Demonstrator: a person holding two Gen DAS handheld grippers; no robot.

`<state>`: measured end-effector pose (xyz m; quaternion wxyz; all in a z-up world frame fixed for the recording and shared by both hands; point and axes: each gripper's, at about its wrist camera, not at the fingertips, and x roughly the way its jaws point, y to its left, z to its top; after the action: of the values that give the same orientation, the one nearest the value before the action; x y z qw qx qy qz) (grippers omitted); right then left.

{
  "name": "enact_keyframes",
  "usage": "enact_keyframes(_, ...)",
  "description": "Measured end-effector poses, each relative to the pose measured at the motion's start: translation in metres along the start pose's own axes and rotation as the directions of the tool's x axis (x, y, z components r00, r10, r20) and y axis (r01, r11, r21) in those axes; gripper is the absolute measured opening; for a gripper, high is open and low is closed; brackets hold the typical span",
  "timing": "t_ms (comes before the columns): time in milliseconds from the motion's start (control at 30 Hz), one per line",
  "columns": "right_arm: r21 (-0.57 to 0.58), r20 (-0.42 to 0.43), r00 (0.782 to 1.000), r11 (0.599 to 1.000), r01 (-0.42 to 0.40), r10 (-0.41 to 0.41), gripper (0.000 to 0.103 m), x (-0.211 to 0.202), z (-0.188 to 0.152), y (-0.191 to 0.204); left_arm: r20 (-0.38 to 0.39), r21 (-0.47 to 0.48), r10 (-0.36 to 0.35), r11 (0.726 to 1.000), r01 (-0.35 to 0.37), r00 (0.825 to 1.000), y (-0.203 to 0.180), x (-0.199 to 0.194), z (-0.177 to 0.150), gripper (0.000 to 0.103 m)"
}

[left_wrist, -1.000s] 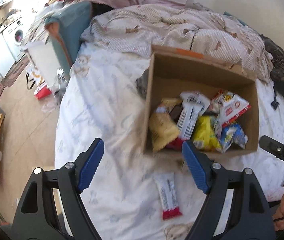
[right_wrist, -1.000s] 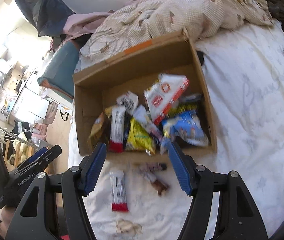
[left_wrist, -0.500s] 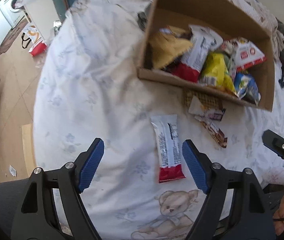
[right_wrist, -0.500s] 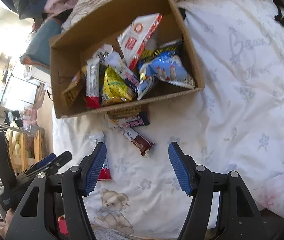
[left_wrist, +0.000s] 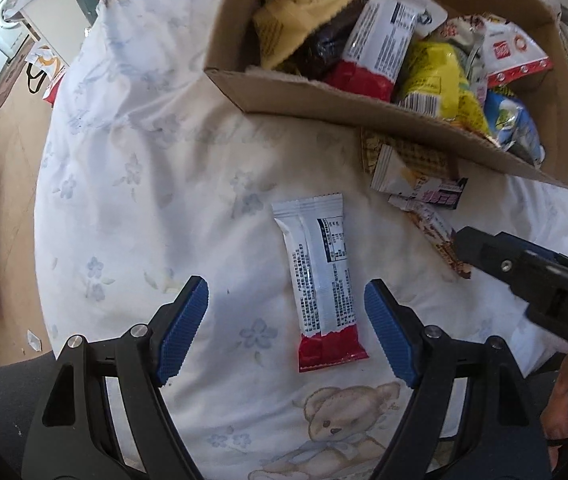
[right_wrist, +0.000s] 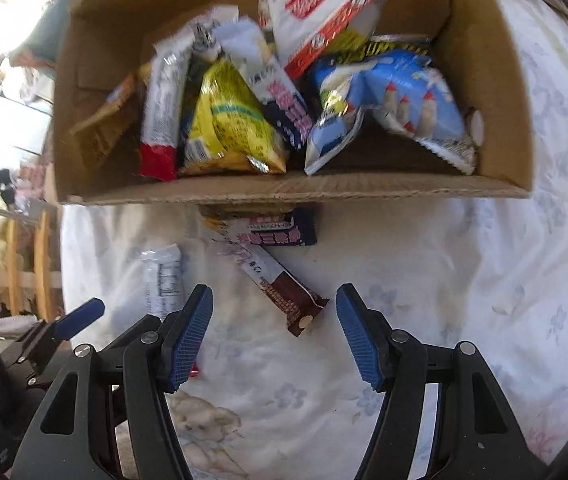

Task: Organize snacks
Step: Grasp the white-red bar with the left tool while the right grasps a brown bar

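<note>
Teddy print [left_wrist: 339, 420] clearer by left gripper [left_wrist: 285, 330].

R tongs [right_wrist: 274, 336] spread wide over brown choc bar [right_wrist: 284, 296], w/o contact

A home bedroom: a bed under a white floral, teddy-bear-print quilt [left_wrist: 144, 184], white washing machine [left_wrist: 2, 20] and tan tiled floor [left_wrist: 12, 152] beyond.

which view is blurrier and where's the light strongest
Right wrist view: motion blur smears the snack packets at the back of the brown cardboard box, while the brown-ended chocolate bar on the sheet is sharper; overexposed glare at top left. Left wrist view: sharp overall, print readable on the white-and-red wrapper; sunlight falls on the white floral bedsheet; fisheye bends the edges.
</note>
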<state>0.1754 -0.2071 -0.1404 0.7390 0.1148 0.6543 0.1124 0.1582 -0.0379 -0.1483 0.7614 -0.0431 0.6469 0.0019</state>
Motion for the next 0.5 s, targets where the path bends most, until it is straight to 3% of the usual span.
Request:
enact_keyframes(167, 0.003, -0.03, 1.0, 1.0, -0.003, 0.003, 0.067, 0.016, 0.007, 0.003, -0.04, -0.008, -0.021, 1.0, 0.02, 0.999, -0.006, 0.009, 0.0, 0.078)
enact_keyframes(433, -0.049, -0.067, 0.996, 0.997, 0.062, -0.065, 0.067, 0.04, 0.015, 0.02, -0.086, 0.027, -0.002, 1.0, 0.004, 0.996, -0.024, 0.03, 0.001, 0.077)
enact_keyframes(467, -0.051, -0.069, 0.995, 0.997, 0.065, -0.068, 0.061, 0.043, 0.016, 0.021, -0.088, 0.04, 0.002, 0.999, 0.002, 0.996, -0.023, 0.032, 0.002, 0.046)
enact_keyframes(500, -0.063, -0.076, 0.996, 0.997, 0.046, -0.05, 0.035, 0.044, 0.016, 0.023, -0.097, 0.066, 0.023, 0.998, -0.016, 0.995, -0.027, 0.033, 0.002, 0.026)
